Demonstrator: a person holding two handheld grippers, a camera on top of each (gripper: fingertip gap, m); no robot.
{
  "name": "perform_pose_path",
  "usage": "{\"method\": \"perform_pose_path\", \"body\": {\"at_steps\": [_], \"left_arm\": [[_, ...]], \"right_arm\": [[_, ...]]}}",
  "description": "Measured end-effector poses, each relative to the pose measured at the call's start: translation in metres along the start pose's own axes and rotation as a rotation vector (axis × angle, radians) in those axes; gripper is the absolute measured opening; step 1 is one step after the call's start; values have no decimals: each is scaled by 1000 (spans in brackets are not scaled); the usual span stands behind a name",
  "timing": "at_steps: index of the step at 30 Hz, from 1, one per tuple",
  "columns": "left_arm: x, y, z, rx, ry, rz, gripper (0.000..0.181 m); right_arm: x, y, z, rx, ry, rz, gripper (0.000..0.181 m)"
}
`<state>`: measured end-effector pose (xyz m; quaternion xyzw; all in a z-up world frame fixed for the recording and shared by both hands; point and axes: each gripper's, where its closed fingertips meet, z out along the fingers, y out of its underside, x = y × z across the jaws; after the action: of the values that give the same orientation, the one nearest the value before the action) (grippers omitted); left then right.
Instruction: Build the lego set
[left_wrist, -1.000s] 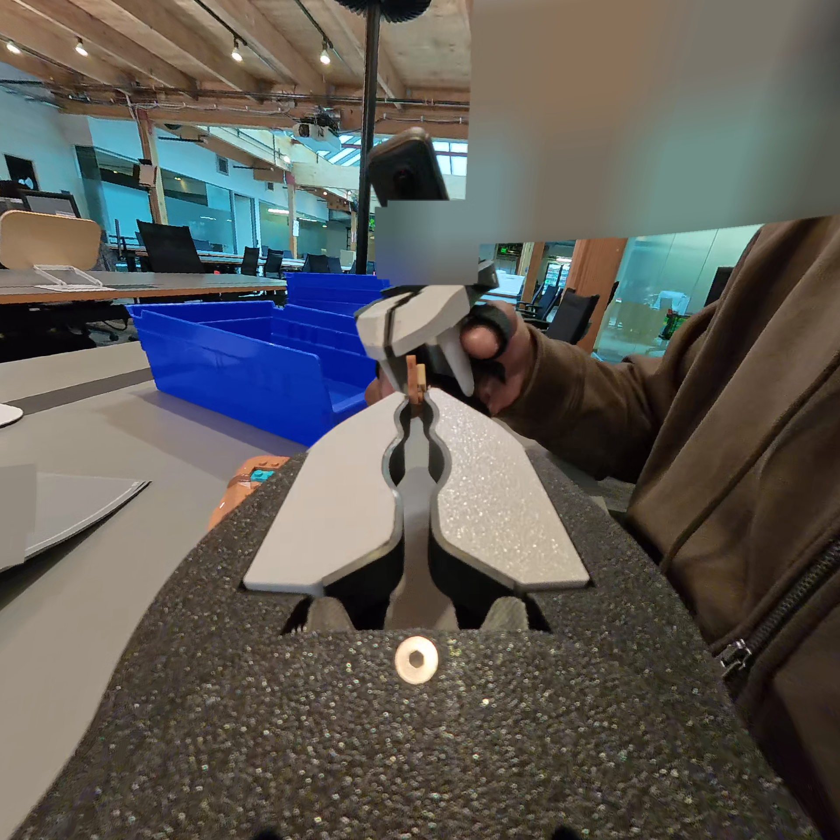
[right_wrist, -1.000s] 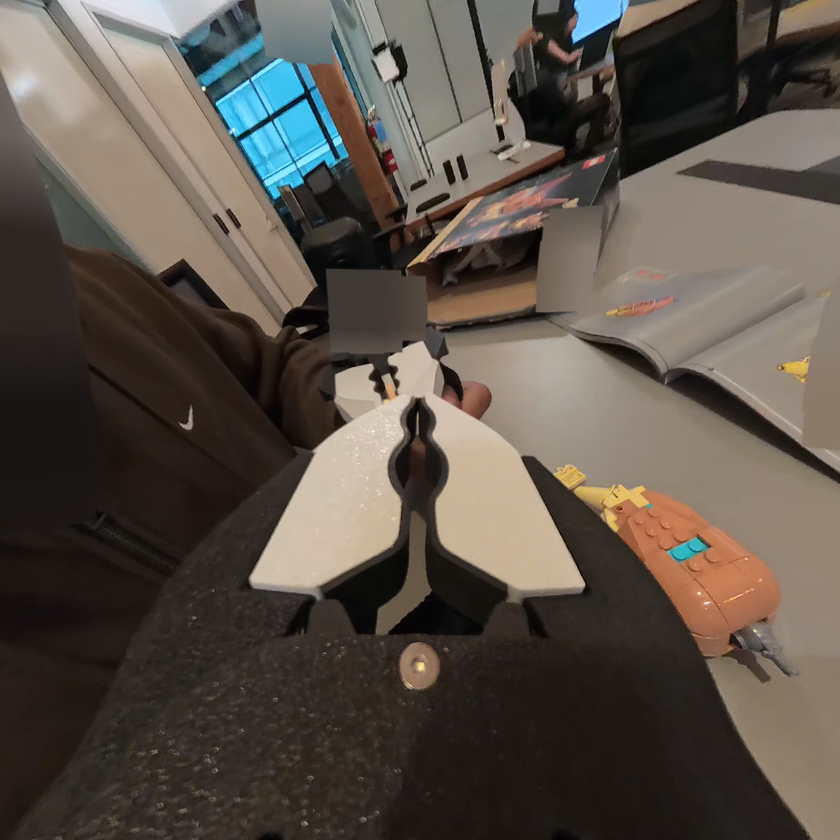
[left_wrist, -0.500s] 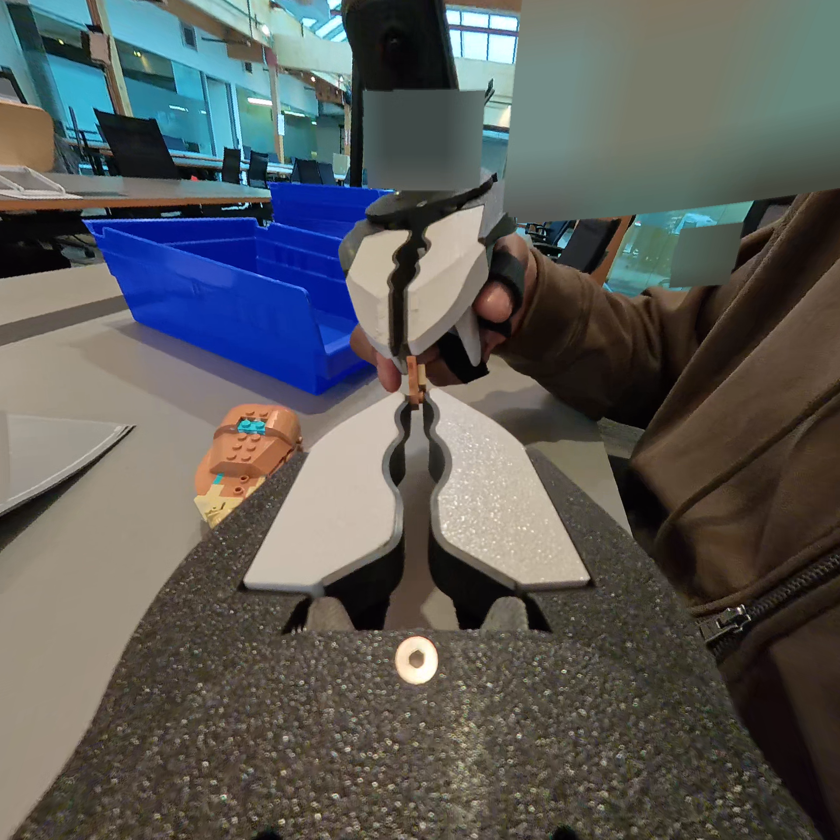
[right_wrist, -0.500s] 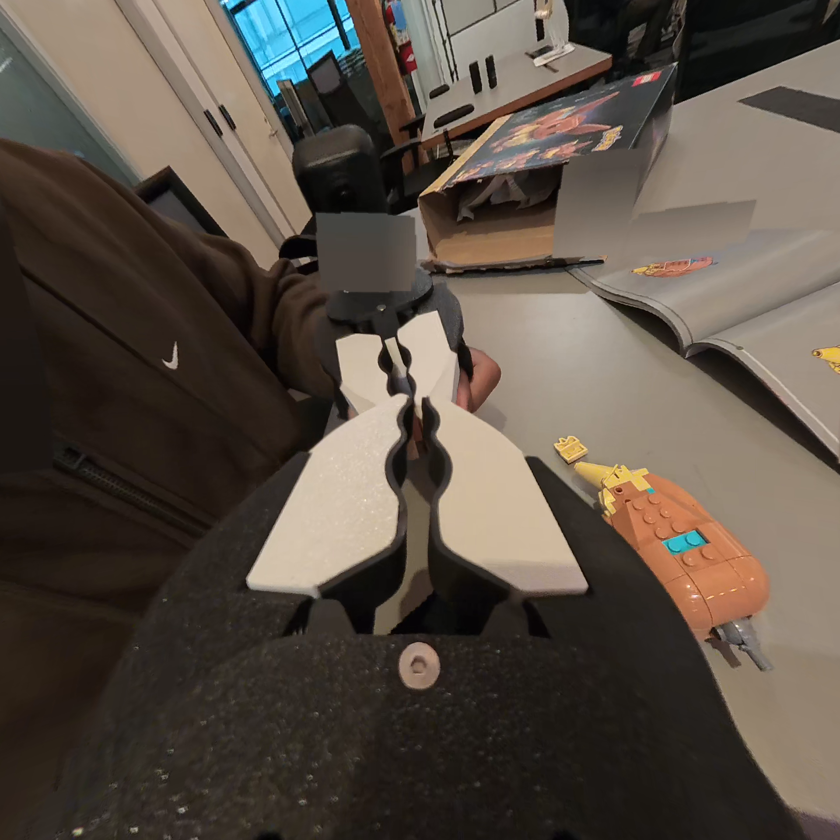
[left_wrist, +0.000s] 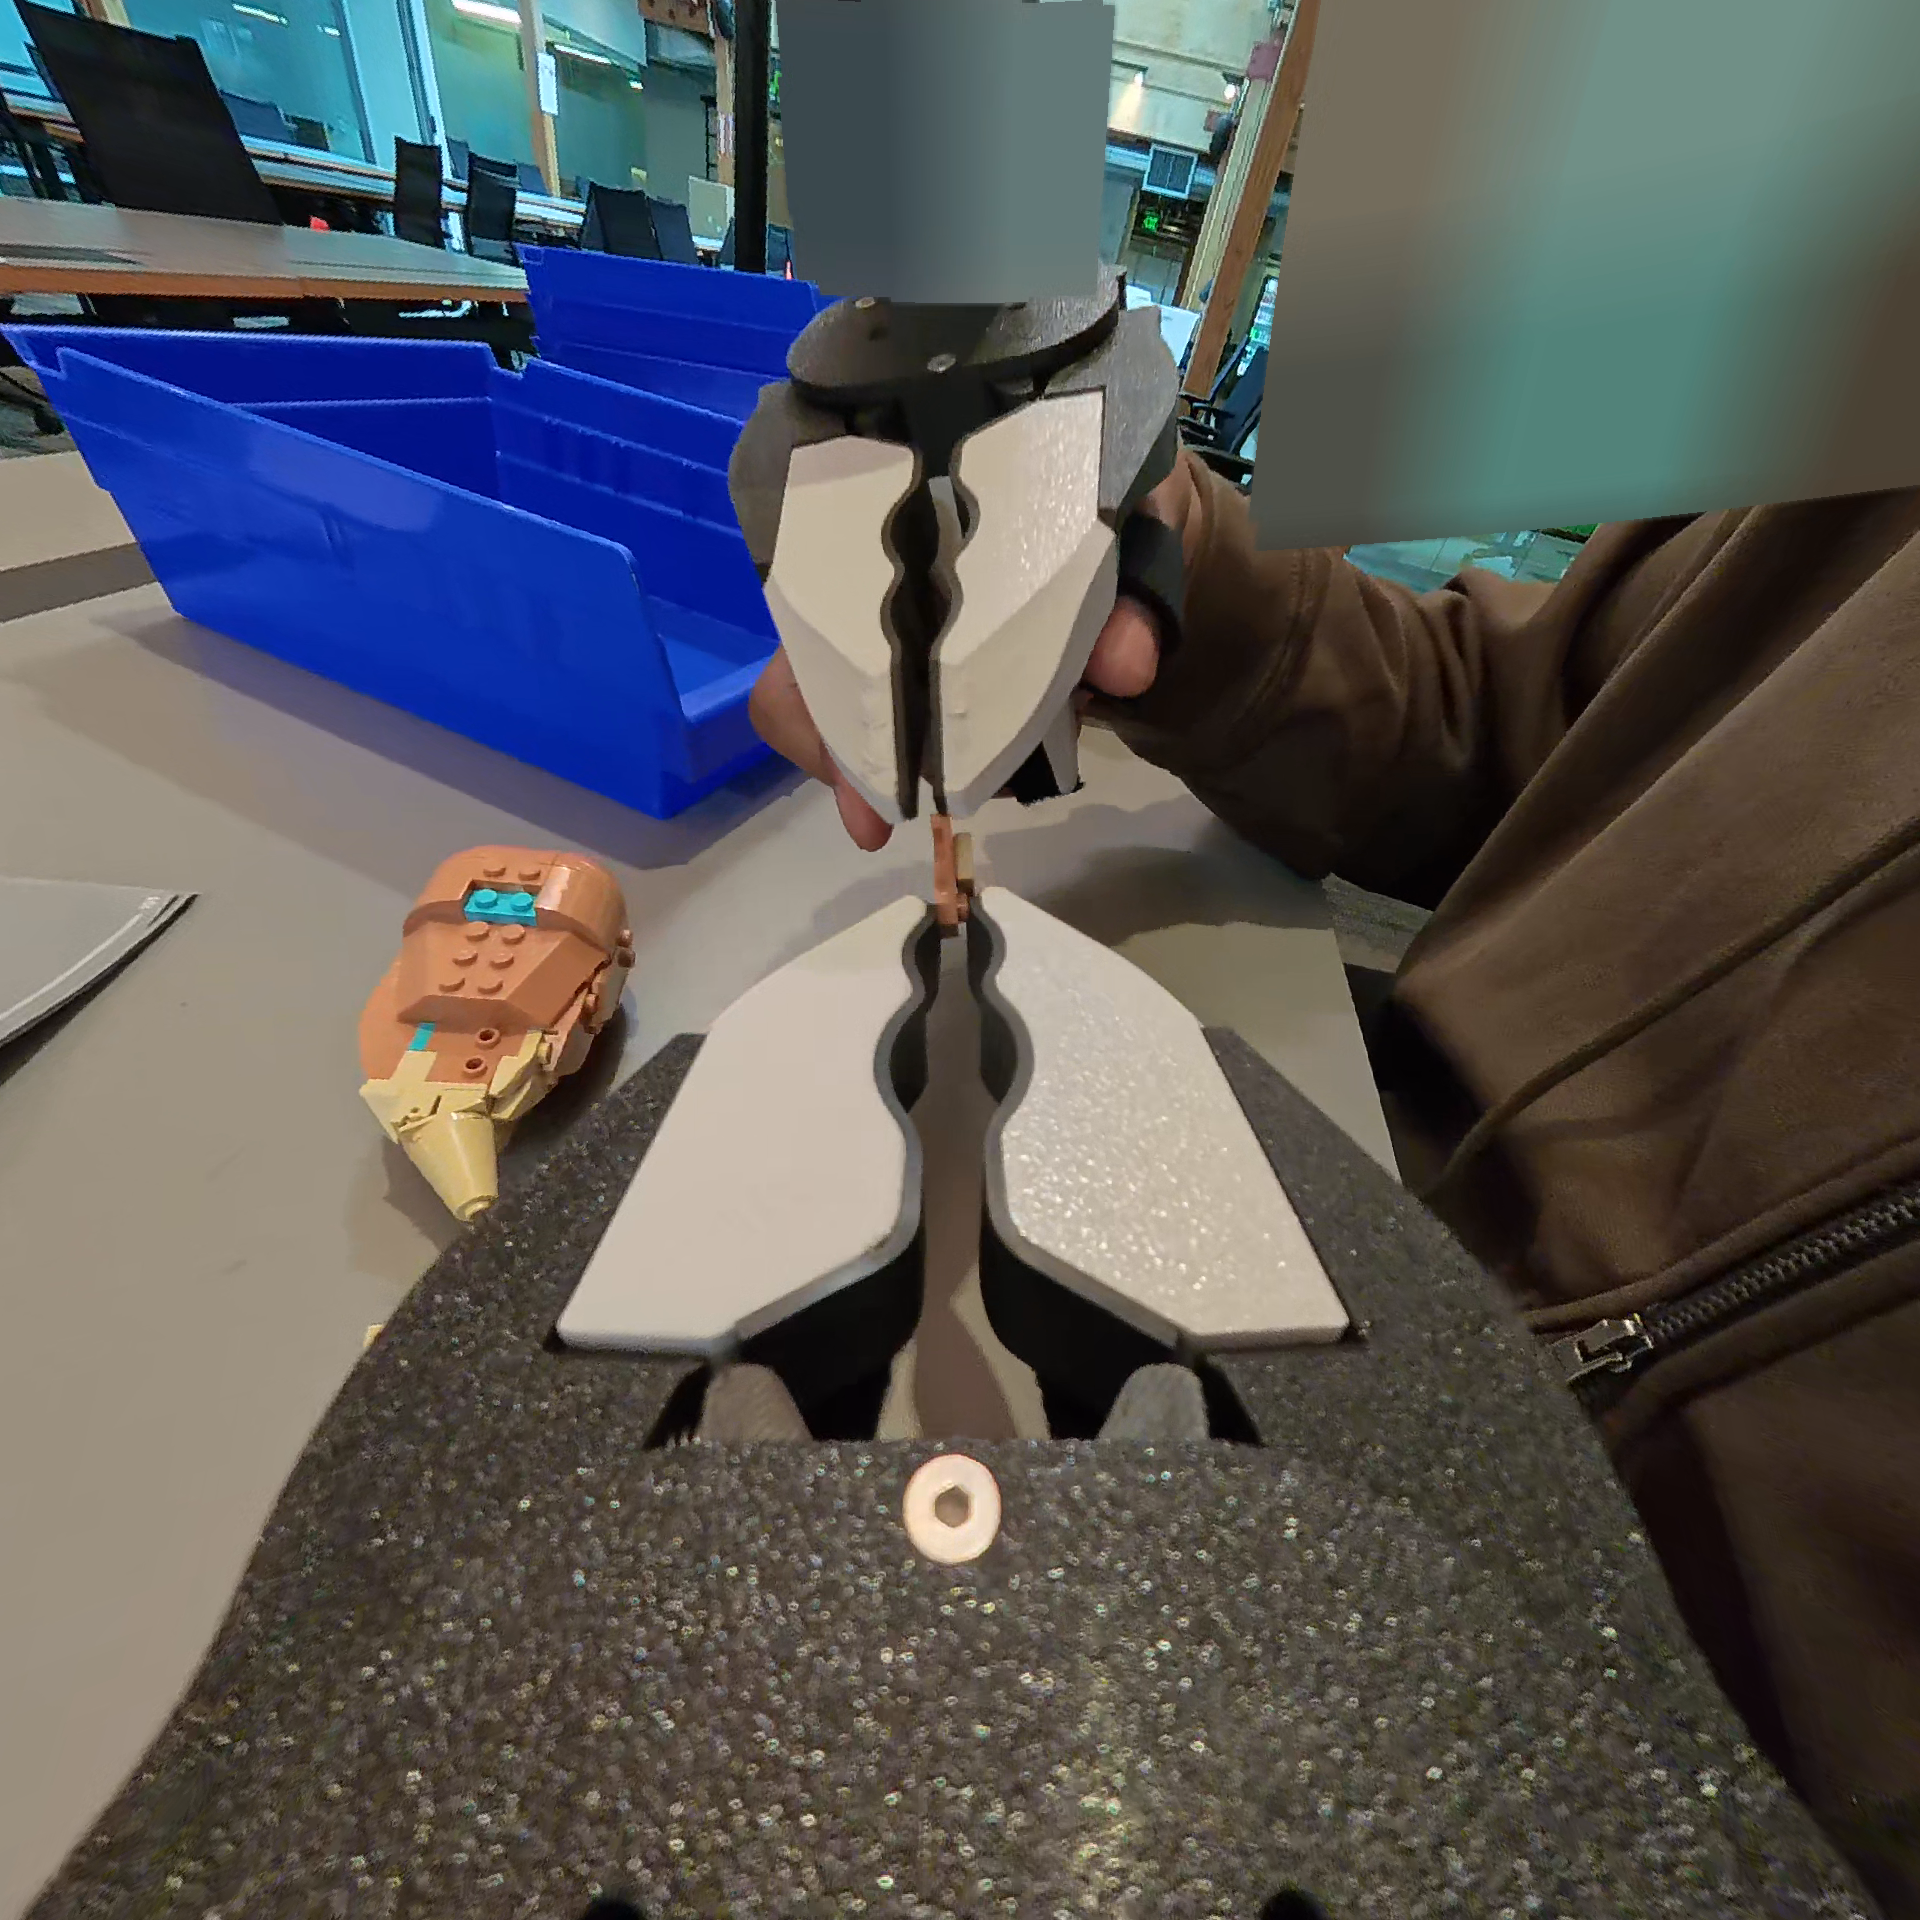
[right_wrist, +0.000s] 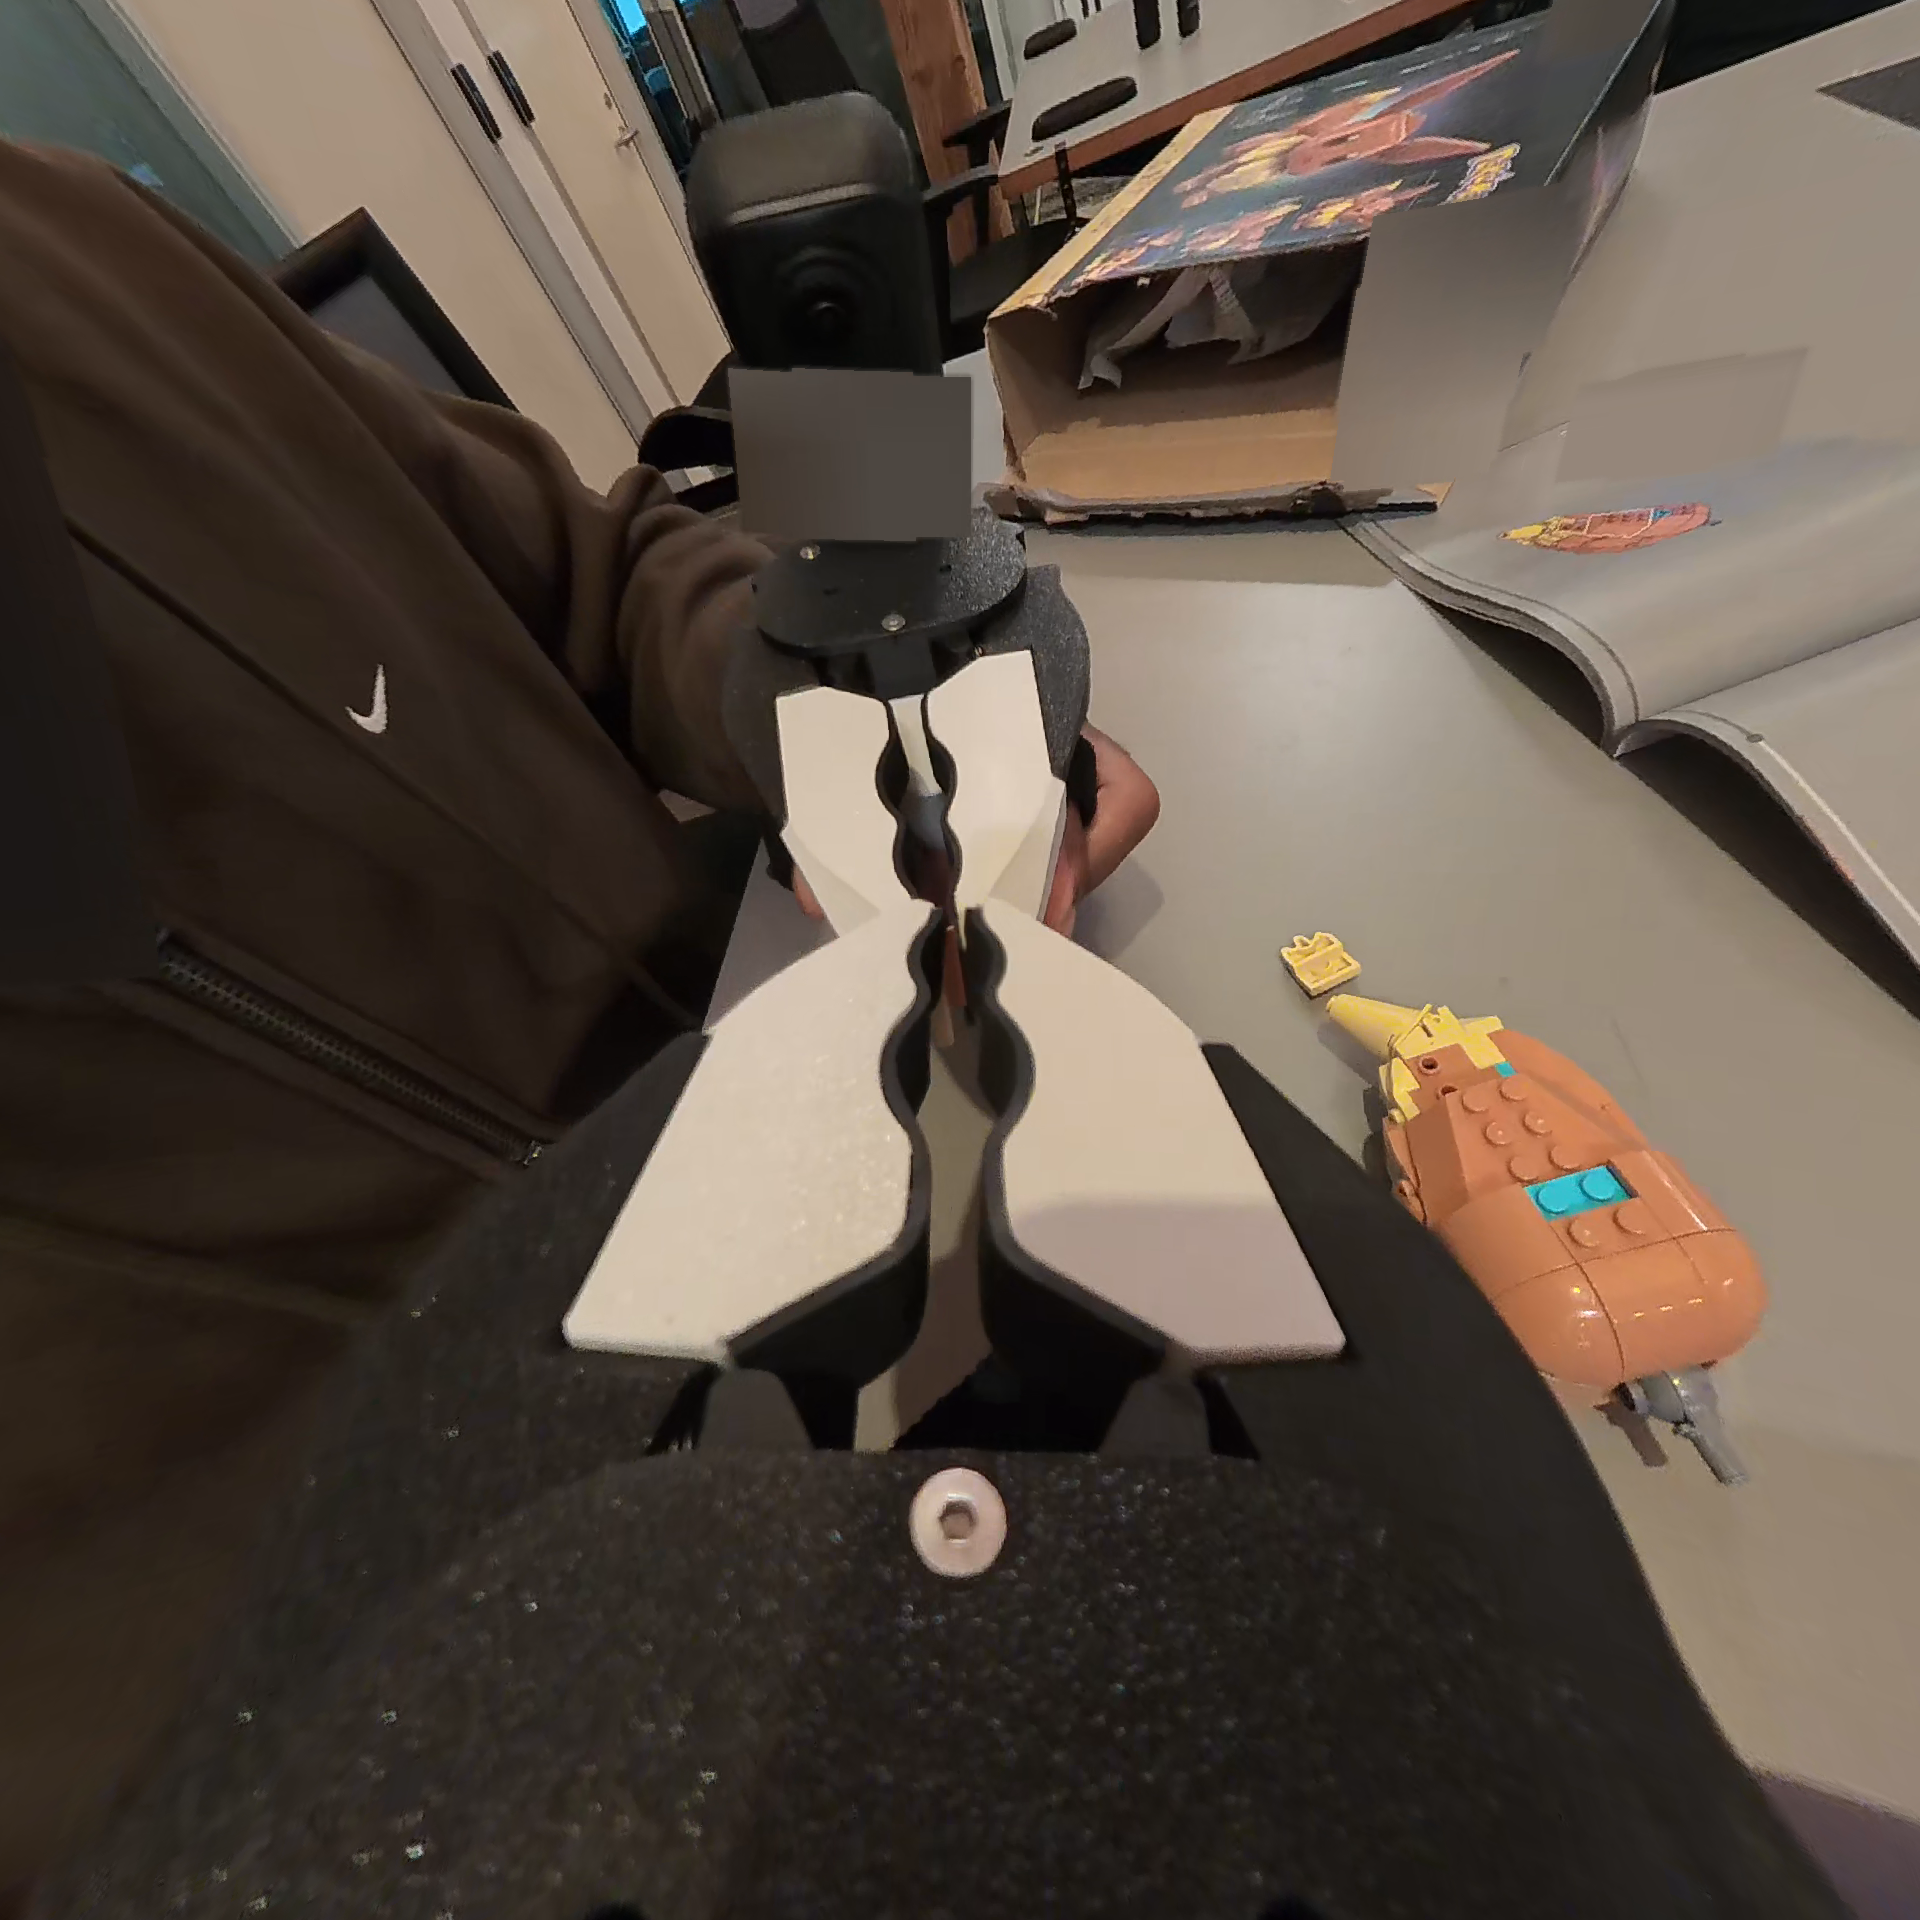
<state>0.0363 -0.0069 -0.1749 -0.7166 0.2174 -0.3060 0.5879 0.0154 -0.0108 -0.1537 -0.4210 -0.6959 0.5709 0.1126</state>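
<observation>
Both hand-held grippers have tipped lower toward the desk (left_wrist: 208, 1299) since a second ago, so more of the brick model now shows beside them. In the left wrist view, the left hand-held gripper (left_wrist: 948, 914) is closed on the lower end of a small brown piece (left_wrist: 948, 868), which stands upright between the two tools. The right hand-held gripper (left_wrist: 914, 805) points down at it from above, its tips nearly together and touching the top of the piece; whether it actually pinches the piece cannot be told. In the right wrist view, the right hand-held gripper (right_wrist: 951, 920) meets the left hand-held gripper (right_wrist: 925, 894) tip to tip, with the brown piece (right_wrist: 951, 971) a thin sliver between the fingers. An orange-brown model (left_wrist: 499, 997) with a tan cone nose and a teal plate lies on the desk just left of the left tool. In the right wrist view the model (right_wrist: 1558, 1205) lies to the right, with a small yellow piece (right_wrist: 1320, 964) near its nose. A blue bin (left_wrist: 395, 561) stands behind the model. An open box (right_wrist: 1299, 343) and an open booklet (right_wrist: 1714, 665) lie farther back. A person in a brown hooded jacket (left_wrist: 1662, 987) holds both tools.
</observation>
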Motion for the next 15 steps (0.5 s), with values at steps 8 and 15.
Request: {"method": "perform_pose_path", "body": {"at_steps": [8, 15], "left_arm": [[-1, 3, 1, -16, -6, -3, 5], [-1, 6, 2, -35, -4, 4, 5]], "right_arm": [[-1, 4, -1, -13, -11, 5, 5], [0, 8, 1, -32, -14, 8, 4]]}}
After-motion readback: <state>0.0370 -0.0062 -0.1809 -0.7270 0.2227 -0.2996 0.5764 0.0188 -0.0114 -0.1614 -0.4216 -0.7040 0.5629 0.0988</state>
